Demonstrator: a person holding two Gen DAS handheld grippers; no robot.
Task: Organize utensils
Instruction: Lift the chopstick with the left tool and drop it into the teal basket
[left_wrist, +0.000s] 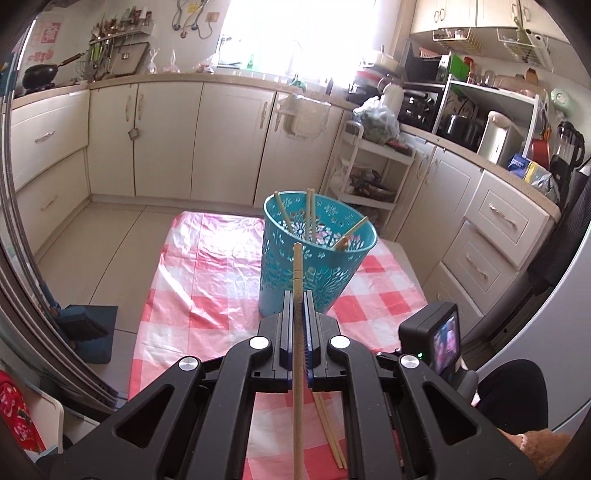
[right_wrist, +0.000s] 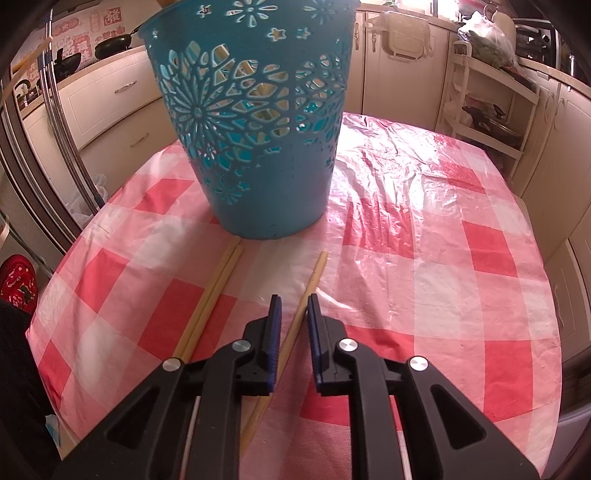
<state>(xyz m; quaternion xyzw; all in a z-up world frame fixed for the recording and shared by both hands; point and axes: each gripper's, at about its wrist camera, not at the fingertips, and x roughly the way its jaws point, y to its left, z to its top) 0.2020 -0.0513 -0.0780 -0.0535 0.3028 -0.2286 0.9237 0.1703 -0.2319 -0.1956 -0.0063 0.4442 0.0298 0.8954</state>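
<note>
Left gripper (left_wrist: 298, 295): jaws clamped on one chopstick (left_wrist: 297, 273), gripped near its middle, so the stick runs lengthwise between them and its far end points up toward the basket (left_wrist: 295, 280). Held this way the tip leads, which suits dropping it in over the rim. The gripper is raised above the table (left_wrist: 207, 273), just short of the basket's near wall.

Basket: teal, cut-out flower pattern, upright on the checked red-and-white cloth (right_wrist: 424, 240). Several chopsticks (left_wrist: 309, 214) already lean inside against its walls, ends up. It serves as the collecting place.

Right gripper (right_wrist: 294, 299): low over the table, jaws apart, nothing gripped. A single chopstick (right_wrist: 314, 277) lies flat on the cloth and runs between and under the parted jaws, lined up with them. Likely the next pick. Whether the jaws touch it, I cannot tell.

A pair of chopsticks (right_wrist: 221, 273) lies side by side just left of the single one, far ends close to the basket's foot.

Judgement: sorting is partway; three sticks remain on the table, one in transit.
</note>
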